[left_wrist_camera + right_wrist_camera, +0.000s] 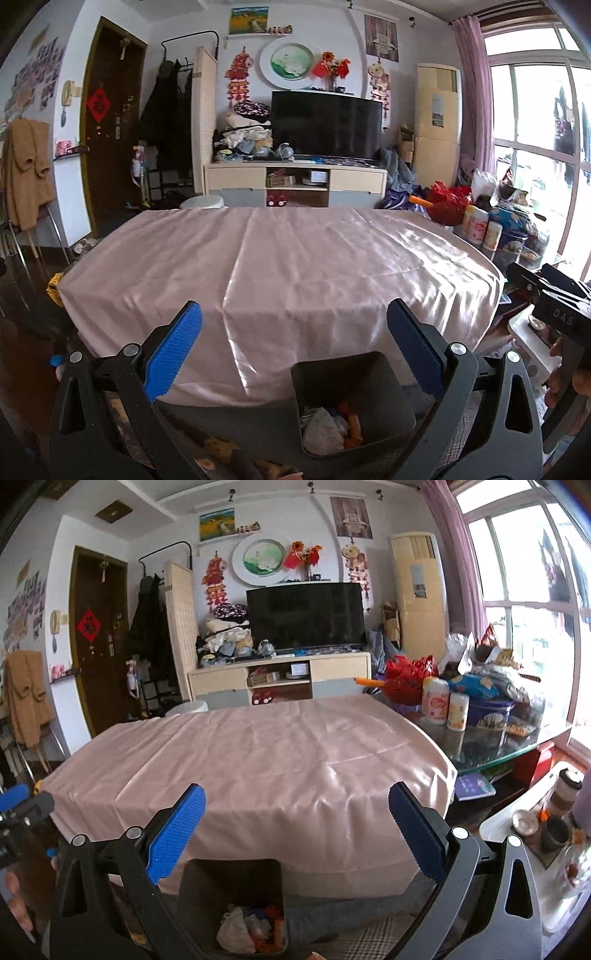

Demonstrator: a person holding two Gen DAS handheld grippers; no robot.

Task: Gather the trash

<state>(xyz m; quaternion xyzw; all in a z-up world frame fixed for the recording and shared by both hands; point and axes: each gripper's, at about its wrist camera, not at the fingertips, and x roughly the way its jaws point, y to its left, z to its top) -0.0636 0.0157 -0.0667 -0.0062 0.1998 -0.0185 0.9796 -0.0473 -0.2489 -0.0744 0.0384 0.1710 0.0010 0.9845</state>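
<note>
Below the near edge of the tabletop (295, 258), a dark bin (354, 402) stands on the floor holding crumpled trash (325, 428), white and orange bits heaped inside. Both tongs hang above it, empty: the left tongs (295, 347) spread wide apart, the right tongs (297, 830) likewise. A smooth pink cloth covers the tabletop, falling over its front edge. Beside its right edge, a glass table (498, 749) crowded with tins and bags stands close.
</note>
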